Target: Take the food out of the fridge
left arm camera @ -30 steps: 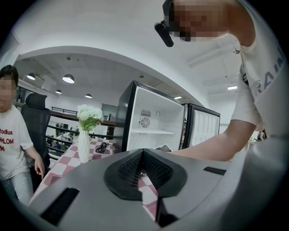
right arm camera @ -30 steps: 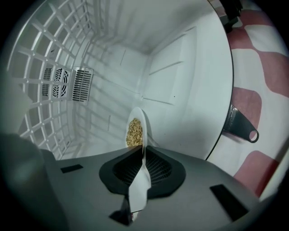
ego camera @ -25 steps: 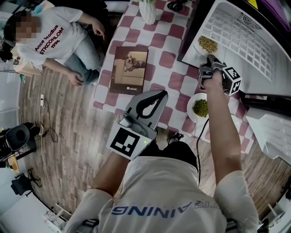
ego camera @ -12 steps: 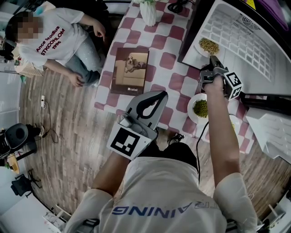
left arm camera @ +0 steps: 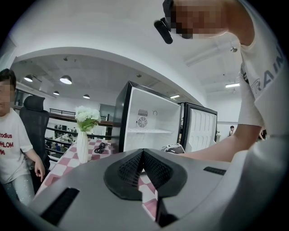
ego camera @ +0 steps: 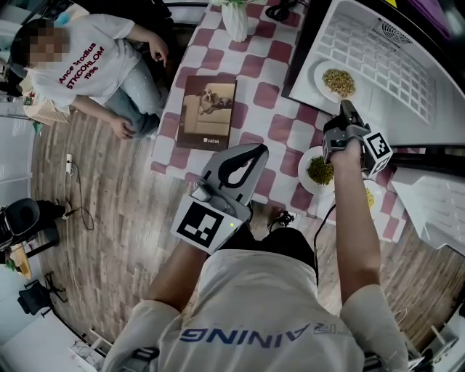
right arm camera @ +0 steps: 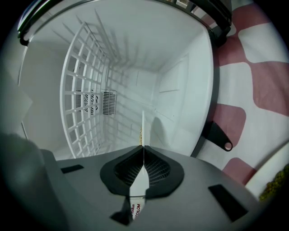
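Note:
The fridge (ego camera: pixel 392 65) lies open at the upper right of the head view. A white plate of yellowish food (ego camera: pixel 337 79) rests on its white floor near the opening. My right gripper (ego camera: pixel 343 110) is shut on this plate's near rim. In the right gripper view the plate (right arm camera: pixel 142 128) shows edge-on, pinched between the jaws of that gripper (right arm camera: pixel 143 151), with the wire shelf (right arm camera: pixel 83 103) behind. My left gripper (ego camera: pixel 251 152) hovers over the table's near edge, shut and empty; its jaws meet in the left gripper view (left arm camera: pixel 142 155).
A plate of green food (ego camera: pixel 318 171) and another plate (ego camera: pixel 370 197), half hidden by my arm, sit on the checkered table (ego camera: pixel 269 94). A book (ego camera: pixel 208 110) and a flower vase (ego camera: pixel 236 18) lie farther left. A person (ego camera: pixel 102 65) sits beside the table. The fridge door (ego camera: pixel 436 211) hangs open at right.
My right gripper has drawn back from the fridge toward me, and the plate of yellowish food has slid a little outward with it. The left gripper has not moved.

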`<state>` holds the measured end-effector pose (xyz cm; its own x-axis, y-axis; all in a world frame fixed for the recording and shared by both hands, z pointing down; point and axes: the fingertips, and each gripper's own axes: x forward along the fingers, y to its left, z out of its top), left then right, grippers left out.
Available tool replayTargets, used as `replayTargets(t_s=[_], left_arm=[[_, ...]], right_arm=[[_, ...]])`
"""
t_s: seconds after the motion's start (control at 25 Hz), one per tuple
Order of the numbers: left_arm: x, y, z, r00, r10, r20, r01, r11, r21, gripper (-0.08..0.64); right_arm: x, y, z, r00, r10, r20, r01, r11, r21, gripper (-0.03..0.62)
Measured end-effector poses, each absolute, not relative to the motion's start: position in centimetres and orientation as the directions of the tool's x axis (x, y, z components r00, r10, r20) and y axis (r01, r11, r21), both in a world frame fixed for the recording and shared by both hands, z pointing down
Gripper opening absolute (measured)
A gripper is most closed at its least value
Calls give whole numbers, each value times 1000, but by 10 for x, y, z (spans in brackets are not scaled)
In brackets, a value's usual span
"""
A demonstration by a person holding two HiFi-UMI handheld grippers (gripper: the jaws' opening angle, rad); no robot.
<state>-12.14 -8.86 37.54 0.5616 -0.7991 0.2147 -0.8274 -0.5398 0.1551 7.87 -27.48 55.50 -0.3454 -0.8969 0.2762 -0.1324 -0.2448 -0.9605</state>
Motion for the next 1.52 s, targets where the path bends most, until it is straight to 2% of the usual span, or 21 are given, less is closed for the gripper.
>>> replayTargets(t_s=[0.2,0.6,0.96,1.52], left_arm=[[-122,-86,373,551,-808,208,-834,-530,150,5],[-126,-77,369,514,-838,182,-858,-502,113,4],[-133,-63,362,470,-868,160,-883,-461,93,5],[-172,-31,366,364,-914,178,-931,-354,86,4]], right_arm=[[81,-249,531,-381,-900,211,-115,-180,-977,25],[79,-172,508,-477,-859,183,-46,-184,-982,25],[52,-114,517,-627,-750,211,-114,-180,-977,25],[-35,-53,572,-803,-514,300,-225,-204,-953,25]])
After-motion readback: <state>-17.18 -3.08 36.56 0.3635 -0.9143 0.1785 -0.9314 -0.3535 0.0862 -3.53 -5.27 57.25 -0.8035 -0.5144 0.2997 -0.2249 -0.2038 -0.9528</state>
